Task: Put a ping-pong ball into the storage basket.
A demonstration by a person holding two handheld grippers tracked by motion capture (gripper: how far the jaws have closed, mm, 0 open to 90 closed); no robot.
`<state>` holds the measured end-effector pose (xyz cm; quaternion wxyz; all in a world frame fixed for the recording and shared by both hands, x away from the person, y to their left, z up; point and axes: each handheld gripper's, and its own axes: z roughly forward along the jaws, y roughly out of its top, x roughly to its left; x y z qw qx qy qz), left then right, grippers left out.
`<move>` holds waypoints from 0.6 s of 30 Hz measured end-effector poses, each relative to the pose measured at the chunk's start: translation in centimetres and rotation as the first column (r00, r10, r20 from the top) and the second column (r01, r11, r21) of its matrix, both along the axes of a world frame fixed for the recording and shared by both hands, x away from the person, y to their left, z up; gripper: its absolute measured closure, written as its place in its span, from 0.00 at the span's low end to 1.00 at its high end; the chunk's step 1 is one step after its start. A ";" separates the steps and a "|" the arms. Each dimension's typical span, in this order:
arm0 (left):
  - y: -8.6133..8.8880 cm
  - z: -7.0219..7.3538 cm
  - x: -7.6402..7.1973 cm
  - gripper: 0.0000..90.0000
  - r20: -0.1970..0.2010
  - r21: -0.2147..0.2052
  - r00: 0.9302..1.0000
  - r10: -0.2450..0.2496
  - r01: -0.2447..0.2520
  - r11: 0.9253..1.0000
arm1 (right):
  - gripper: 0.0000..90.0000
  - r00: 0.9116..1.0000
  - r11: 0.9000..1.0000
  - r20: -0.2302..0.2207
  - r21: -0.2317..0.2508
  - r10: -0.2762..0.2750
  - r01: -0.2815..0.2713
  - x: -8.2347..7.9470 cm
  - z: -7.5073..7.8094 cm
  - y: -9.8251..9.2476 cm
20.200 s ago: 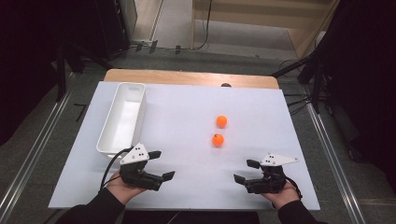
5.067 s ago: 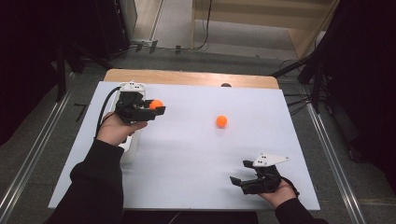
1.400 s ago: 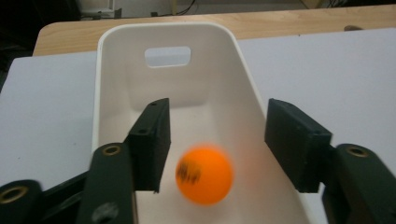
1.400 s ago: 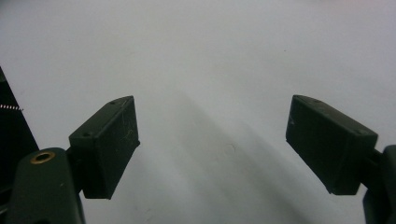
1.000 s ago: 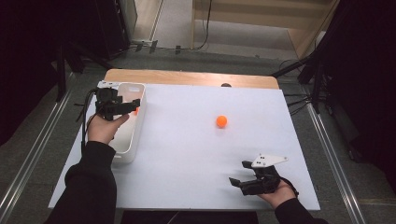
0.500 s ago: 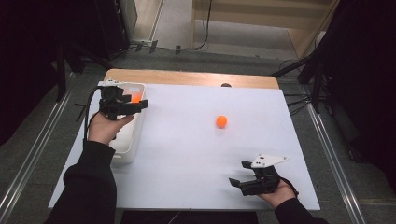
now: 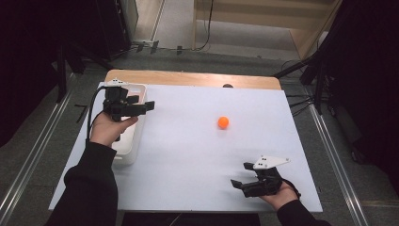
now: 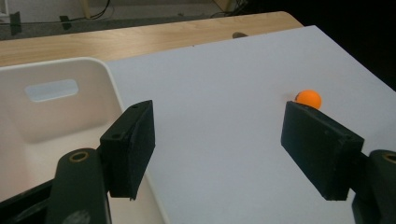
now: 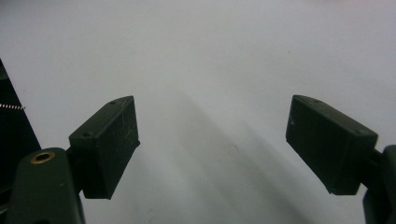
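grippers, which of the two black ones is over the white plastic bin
The left gripper: it hangs with open, empty jaws above the white plastic bin. The right gripper sits low over the white tabletop, near the front edge.

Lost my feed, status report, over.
Left gripper open, empty, over white bin. Right gripper open, empty. Orange ball alone mid-table, path clear.
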<state>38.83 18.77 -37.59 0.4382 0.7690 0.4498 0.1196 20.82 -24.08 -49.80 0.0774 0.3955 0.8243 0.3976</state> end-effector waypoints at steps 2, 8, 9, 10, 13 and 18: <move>-0.2 0.1 -0.1 0.29 0.001 0.003 1.000 -0.007 0.007 1.000 | 0.17 1.000 1.000 -0.002 0.002 -0.001 0.001 0.0 0.0 0.0; -1.0 0.2 -0.3 0.29 0.001 0.003 0.999 -0.040 0.040 0.999 | 0.17 1.000 1.000 -0.003 0.001 -0.003 0.003 0.0 0.0 0.0; -1.2 0.2 -0.4 0.29 0.001 0.006 0.999 -0.047 0.046 0.999 | 0.17 1.000 1.000 -0.002 0.002 -0.001 0.001 0.0 0.0 0.0; -1.3 0.2 -0.4 0.29 -0.003 0.003 0.999 -0.052 0.052 0.999 | 0.17 1.000 1.000 -0.002 0.002 -0.001 0.001 0.0 0.0 0.0; -1.9 0.2 -0.6 0.30 0.001 -0.002 0.998 -0.070 0.070 0.998 | 0.17 1.000 1.000 0.000 0.001 -0.002 0.002 -0.1 0.0 0.0; -3.0 0.1 -1.0 0.30 0.013 -0.011 0.994 -0.108 0.108 0.994 | 0.17 1.000 1.000 -0.001 0.000 -0.002 0.002 -0.1 0.0 0.0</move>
